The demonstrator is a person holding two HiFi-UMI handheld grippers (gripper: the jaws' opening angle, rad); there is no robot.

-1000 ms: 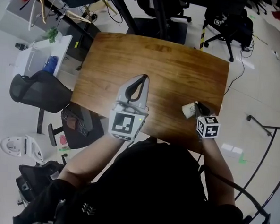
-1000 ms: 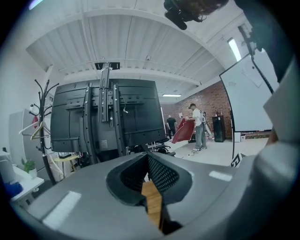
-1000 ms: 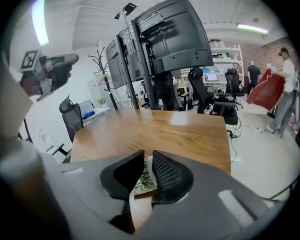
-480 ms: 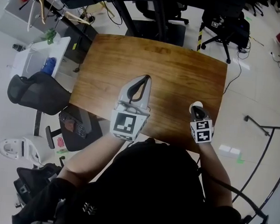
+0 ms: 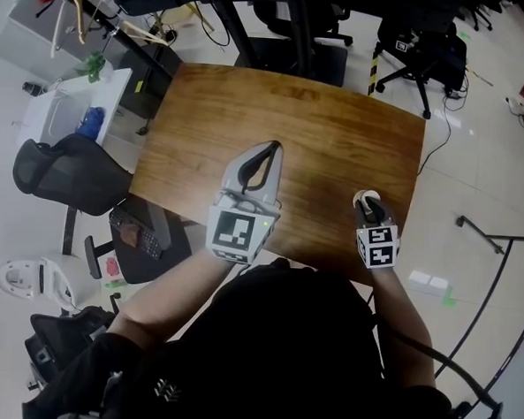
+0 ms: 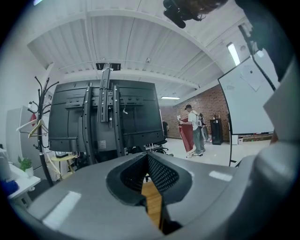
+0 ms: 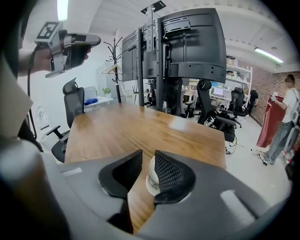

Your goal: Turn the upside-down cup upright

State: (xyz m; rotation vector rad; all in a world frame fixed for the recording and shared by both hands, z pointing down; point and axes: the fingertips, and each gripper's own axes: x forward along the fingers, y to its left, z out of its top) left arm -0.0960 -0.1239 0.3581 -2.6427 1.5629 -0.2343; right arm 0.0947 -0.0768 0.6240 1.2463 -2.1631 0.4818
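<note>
The left gripper [image 5: 268,146] hovers above the brown wooden tabletop [image 5: 321,119], its jaws closed tip to tip with nothing between them. To its right, the right gripper [image 7: 147,157] tilts down near the tabletop's near edge, its jaws opening. The small white paper cup [image 7: 150,176] stands between them, close against the right pad [image 7: 169,173], with bare wood showing between it and the left pad [image 7: 125,171].

The desk [image 5: 321,119] is smooth brown wood with visible grain and a soft sheen at its far side. The cup [image 7: 150,178] looks like matt white paper. The left gripper [image 6: 146,155] is matt grey plastic, its jaws lined with black dimpled pads.
</note>
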